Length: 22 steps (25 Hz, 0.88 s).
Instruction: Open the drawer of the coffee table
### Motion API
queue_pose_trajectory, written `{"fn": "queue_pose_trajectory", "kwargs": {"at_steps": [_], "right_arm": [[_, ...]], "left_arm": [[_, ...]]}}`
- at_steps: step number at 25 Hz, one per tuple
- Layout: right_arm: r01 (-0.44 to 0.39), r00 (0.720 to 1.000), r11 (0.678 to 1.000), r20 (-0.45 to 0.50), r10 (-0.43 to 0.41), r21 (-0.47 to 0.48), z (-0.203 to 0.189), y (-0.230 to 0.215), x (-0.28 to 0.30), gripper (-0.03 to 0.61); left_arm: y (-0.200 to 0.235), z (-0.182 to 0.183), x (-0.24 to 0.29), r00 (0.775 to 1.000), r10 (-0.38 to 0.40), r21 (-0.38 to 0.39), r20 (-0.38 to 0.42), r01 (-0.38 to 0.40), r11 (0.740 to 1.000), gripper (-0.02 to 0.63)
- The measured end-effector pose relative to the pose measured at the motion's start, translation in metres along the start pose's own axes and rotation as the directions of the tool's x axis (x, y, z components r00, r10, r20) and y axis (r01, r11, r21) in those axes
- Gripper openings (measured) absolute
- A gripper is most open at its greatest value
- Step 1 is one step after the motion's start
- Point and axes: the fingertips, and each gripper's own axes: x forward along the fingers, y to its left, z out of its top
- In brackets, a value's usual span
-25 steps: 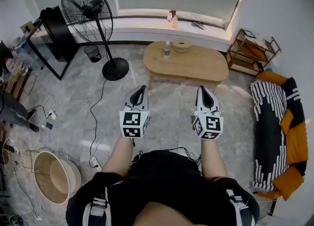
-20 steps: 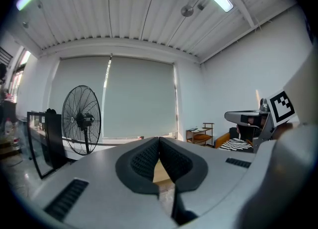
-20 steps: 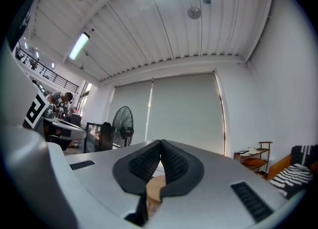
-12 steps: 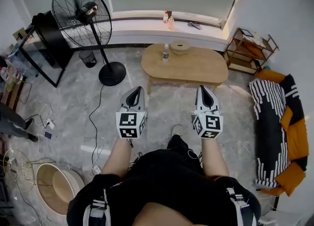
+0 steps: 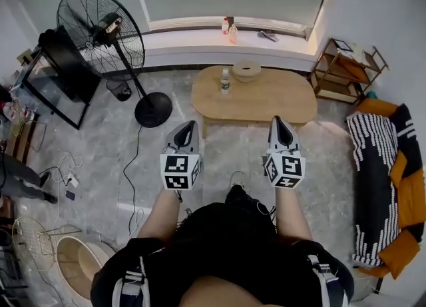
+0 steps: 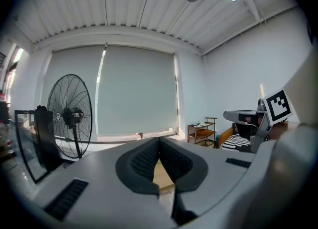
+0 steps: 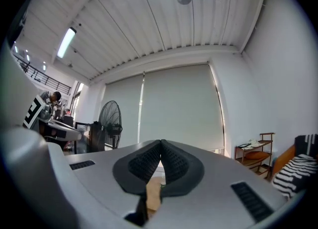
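Observation:
An oval light-wood coffee table [image 5: 266, 102] stands ahead of me on the marble floor, with a small bottle [image 5: 225, 80] and a round wooden bowl [image 5: 247, 70] on its far side. No drawer front shows from above. My left gripper [image 5: 191, 124] and right gripper [image 5: 275, 120] are held side by side in the air, short of the table's near edge, both shut and empty. In the left gripper view the jaws [image 6: 159, 139] meet at the tips, with a sliver of tabletop [image 6: 161, 175] behind them. The right gripper view shows shut tips [image 7: 161, 143] too.
A tall black pedestal fan [image 5: 100, 32] stands at the left with its round base [image 5: 153, 109] near the table. A wooden shelf unit [image 5: 346, 69] and a sofa with striped and orange cushions [image 5: 389, 179] line the right. Cables [image 5: 130, 186] and baskets [image 5: 76, 262] lie at the lower left.
I have walked forward: the coffee table and fan have come closer in the head view. Both grippers keep their pose side by side and stay shut.

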Motion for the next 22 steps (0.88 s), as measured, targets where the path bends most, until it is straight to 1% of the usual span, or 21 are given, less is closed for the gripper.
{"fn": "queue_pose_trajectory", "kwargs": {"at_steps": [3,8,12,17,22], "right_arm": [[-0.001,1.000,1.000,-0.007,0.001,0.008,-0.004,-0.036,0.052,0.017],[-0.008,1.000,0.999,-0.023,0.009,0.032,-0.005,-0.096,0.140,0.017],[-0.047,0.998,0.999,-0.044,0.048,0.027,-0.007,-0.125,0.206,0.017],[-0.048,0.997,0.998,-0.066,0.051,0.037,-0.011,-0.156,0.260,0.017],[-0.049,0.993,0.998,-0.109,0.053,0.037,-0.026,-0.163,0.290,0.017]], "left_arm": [[0.001,0.017,0.065,1.000,0.000,0.009,-0.001,0.000,1.000,0.020],[-0.004,0.044,0.166,1.000,-0.007,0.058,-0.014,0.007,0.998,0.020],[0.000,0.055,0.242,0.999,-0.009,0.051,-0.037,0.011,0.999,0.020],[0.002,0.065,0.308,0.998,-0.040,0.002,-0.052,0.040,0.999,0.020],[0.011,0.054,0.336,0.995,-0.048,0.001,-0.087,0.048,0.999,0.020]]}}
